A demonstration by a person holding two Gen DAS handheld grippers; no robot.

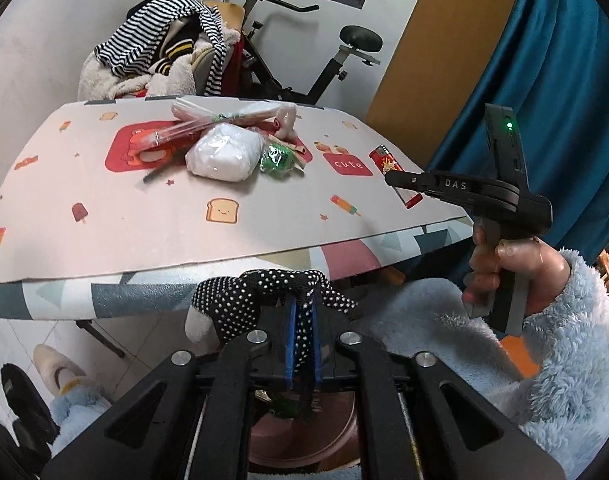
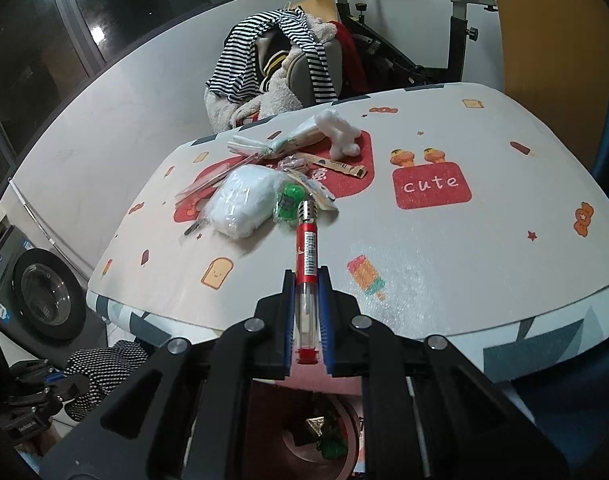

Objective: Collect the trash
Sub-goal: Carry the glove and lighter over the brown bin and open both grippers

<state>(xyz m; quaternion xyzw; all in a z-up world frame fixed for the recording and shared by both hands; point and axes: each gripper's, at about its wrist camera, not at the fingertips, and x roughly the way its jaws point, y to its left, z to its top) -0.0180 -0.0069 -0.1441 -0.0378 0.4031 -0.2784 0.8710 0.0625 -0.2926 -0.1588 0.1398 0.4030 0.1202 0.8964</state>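
My left gripper is shut on a black sock with white dots, which drapes over its fingertips just below the table's front edge. A pink bin sits on the floor under it. My right gripper is shut on a red lighter, held above the table's near edge and pointing at the trash pile. From the left wrist view that right gripper and its lighter hang over the table's right side. On the table lie a white wrapped bundle, a green wrapper and clear wrappers.
The table has a cartoon-print mat. Behind it stand a chair heaped with striped clothes and an exercise bike. A washing machine is at the left, a blue curtain at the right. Slippered feet are beside the bin.
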